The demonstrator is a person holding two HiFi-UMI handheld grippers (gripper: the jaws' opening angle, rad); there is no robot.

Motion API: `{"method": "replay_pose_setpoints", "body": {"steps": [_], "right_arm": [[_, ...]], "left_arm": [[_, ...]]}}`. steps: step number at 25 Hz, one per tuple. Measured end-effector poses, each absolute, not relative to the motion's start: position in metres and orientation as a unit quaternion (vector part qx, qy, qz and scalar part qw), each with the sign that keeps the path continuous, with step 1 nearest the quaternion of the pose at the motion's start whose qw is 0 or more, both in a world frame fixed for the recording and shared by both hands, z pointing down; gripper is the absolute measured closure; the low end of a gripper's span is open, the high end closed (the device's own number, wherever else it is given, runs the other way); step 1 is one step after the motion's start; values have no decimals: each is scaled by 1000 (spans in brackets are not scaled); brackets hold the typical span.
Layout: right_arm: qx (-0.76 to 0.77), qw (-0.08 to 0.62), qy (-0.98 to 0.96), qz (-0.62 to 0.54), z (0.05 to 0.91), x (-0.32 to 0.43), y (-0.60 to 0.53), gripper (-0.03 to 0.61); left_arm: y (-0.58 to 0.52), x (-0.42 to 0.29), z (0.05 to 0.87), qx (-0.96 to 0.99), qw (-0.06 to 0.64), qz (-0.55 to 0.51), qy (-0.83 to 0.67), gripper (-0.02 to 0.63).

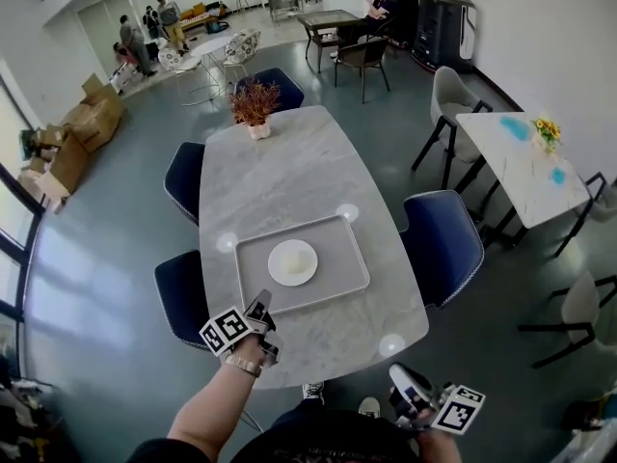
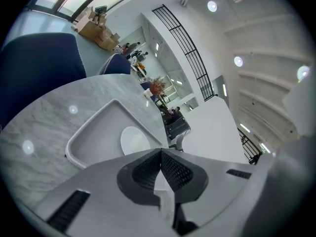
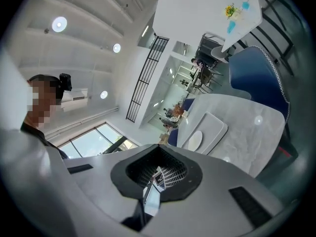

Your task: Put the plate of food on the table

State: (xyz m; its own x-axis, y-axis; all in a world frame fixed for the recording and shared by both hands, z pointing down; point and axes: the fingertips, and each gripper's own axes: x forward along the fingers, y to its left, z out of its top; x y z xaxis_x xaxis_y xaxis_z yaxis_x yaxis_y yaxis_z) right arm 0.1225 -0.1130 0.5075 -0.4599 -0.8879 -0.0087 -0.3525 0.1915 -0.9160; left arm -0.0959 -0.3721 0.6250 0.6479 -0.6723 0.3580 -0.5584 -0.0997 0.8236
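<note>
A: Where's the plate (image 1: pixel 292 261)?
B: Centre of the tray (image 1: pixel 349 276), on the bench (image 1: pixel 280 167); left hand-held gripper (image 1: pixel 260 304) pressed together, empty, at its 7 o'clock; right hand-held gripper (image 1: pixel 405 379) likewise, off-bench.
A: Back off high; don't nudge it.

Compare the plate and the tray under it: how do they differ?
The plate is round and white; the tray is grey and rectangular with rounded corners. The plate is far smaller, covering only the tray's middle. The plate rests in the tray, while the tray rests directly on the marble table. Both lie flat and level.
</note>
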Motion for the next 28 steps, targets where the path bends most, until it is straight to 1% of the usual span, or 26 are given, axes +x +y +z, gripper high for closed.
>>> {"method": "replay_pose_setpoints", "body": {"steps": [3,8,14,18,23,28], "right_arm": [[-401,277,736,-470,506,124,-108,568],[-355,249,768,-471,502,128,-91,568],[-306,218,791,-483,508,135,-60,568],[-279,204,798,-494,511,131,-43,568],[-246,189,809,-499,510,114,-30,568],[-227,176,816,-502,510,92,-18,568]], "left_arm": [[-329,-79,604,757,520,-72,-388,604],[-251,-48,585,780,518,-73,-344,606],[-169,-30,570,792,505,-75,-335,606],[-120,-12,550,810,498,-92,-295,606],[-80,-7,536,835,469,-79,-278,606],[-48,-14,520,843,465,-94,-252,606]]}}
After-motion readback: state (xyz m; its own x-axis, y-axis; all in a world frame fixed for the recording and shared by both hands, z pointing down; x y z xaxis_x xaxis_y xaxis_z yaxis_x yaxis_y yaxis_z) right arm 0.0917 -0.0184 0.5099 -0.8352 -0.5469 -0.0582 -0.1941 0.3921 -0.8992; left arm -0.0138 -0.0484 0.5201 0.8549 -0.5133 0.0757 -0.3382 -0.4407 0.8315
